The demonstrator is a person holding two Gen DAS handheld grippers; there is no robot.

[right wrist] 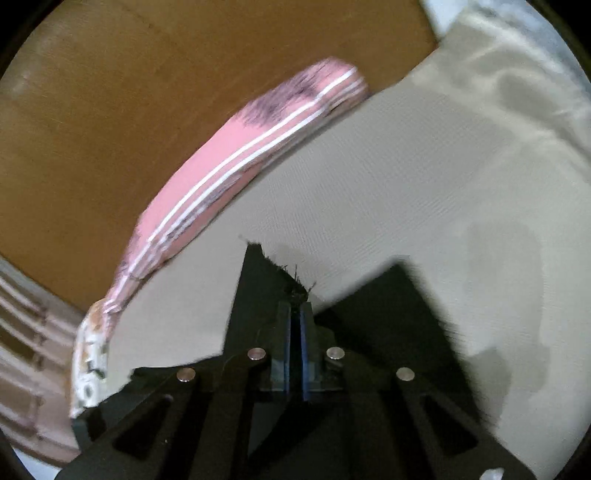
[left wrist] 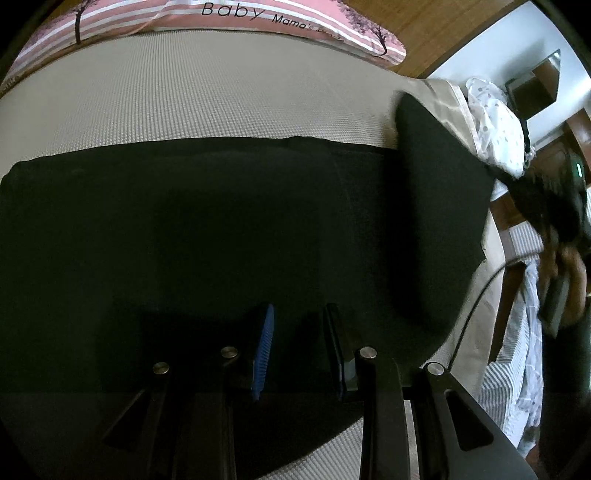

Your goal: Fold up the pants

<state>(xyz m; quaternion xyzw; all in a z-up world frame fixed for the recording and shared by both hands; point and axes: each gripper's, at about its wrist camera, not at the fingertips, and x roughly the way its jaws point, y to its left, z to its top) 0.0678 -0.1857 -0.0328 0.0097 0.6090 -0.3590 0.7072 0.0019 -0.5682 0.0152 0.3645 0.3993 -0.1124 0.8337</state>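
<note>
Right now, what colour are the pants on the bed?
Black pants, plain, clearest in the left wrist view.

Beige textured bed [left wrist: 184, 99], pink striped pillow [left wrist: 258, 18], wooden headboard [right wrist: 110, 92], white wall [left wrist: 480, 55].

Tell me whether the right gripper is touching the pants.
Touching. The right wrist view shows the right gripper shut on a frayed edge of the black pants, with fabric pinched between its pads.
</note>
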